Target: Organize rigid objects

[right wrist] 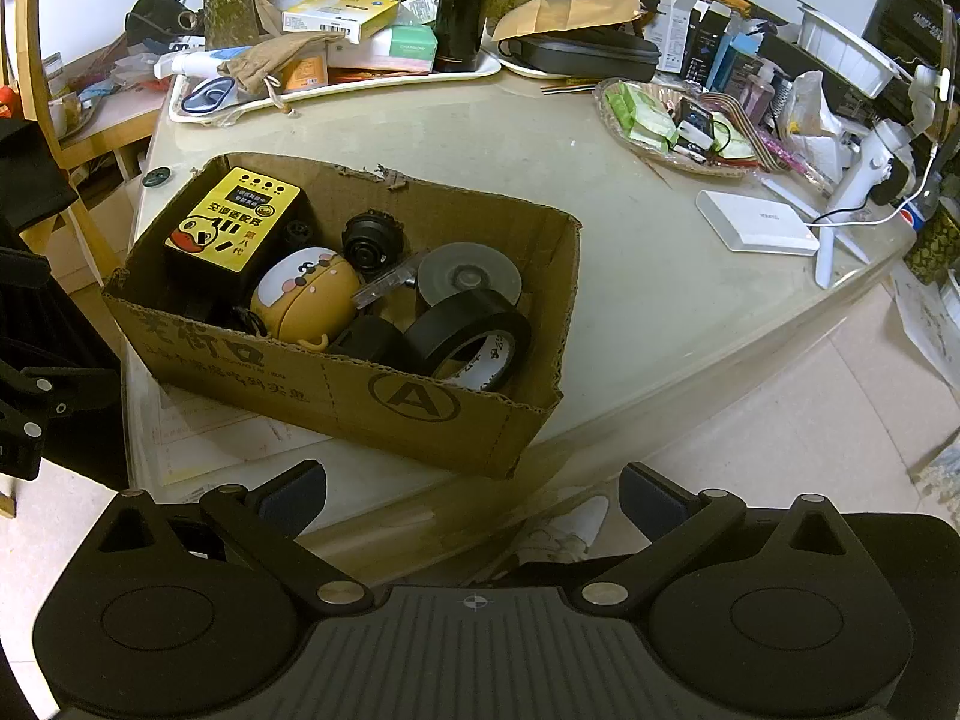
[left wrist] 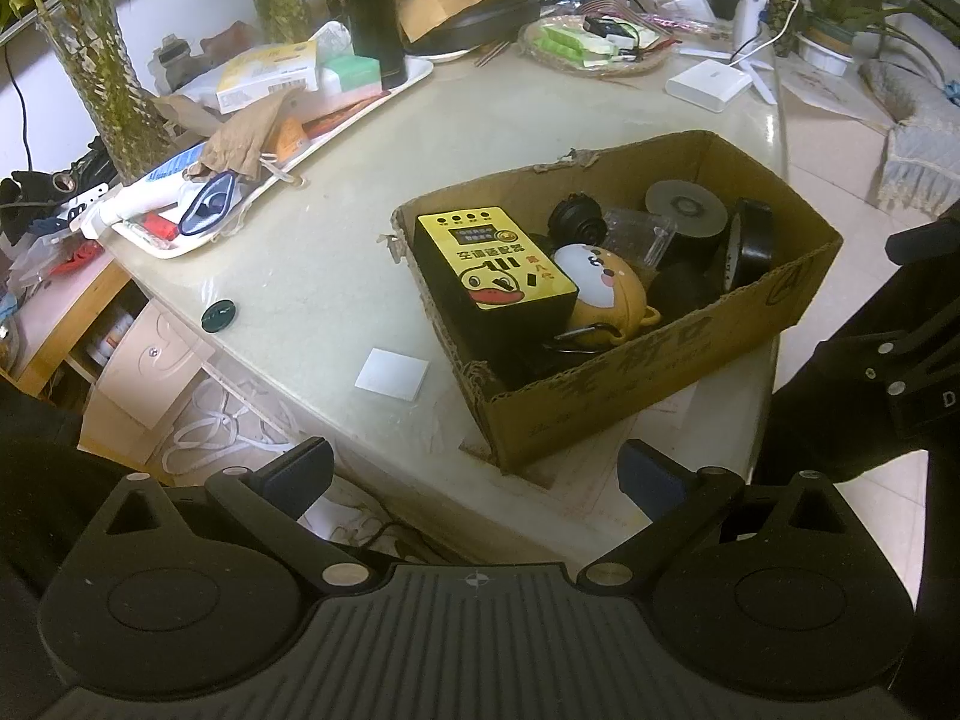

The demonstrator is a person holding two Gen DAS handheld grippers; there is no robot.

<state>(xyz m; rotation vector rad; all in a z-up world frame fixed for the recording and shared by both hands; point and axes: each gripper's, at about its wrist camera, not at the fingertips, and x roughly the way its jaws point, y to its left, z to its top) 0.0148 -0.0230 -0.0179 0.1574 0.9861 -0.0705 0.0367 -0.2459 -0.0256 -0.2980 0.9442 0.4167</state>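
Observation:
A cardboard box point(left wrist: 660, 384) point(right wrist: 336, 387) stands at the near edge of the pale table. In it lie a black device with a yellow duck label point(left wrist: 495, 267) point(right wrist: 231, 222), a yellow round case point(left wrist: 606, 294) point(right wrist: 306, 294), a black tape roll point(right wrist: 474, 339) point(left wrist: 750, 246), a grey disc point(left wrist: 684, 207) point(right wrist: 468, 276) and a black knob point(left wrist: 576, 219) point(right wrist: 369, 240). My left gripper point(left wrist: 477, 474) is open and empty, held back from the box. My right gripper point(right wrist: 474, 495) is open and empty, below the table edge.
A small dark round cap point(left wrist: 219, 315) point(right wrist: 157, 177) and a white square card point(left wrist: 393, 373) lie on the table left of the box. A white cluttered tray point(left wrist: 366, 111) point(right wrist: 336, 87), a wicker plate point(right wrist: 672, 120), a white flat box point(right wrist: 759, 222) and vases stand behind.

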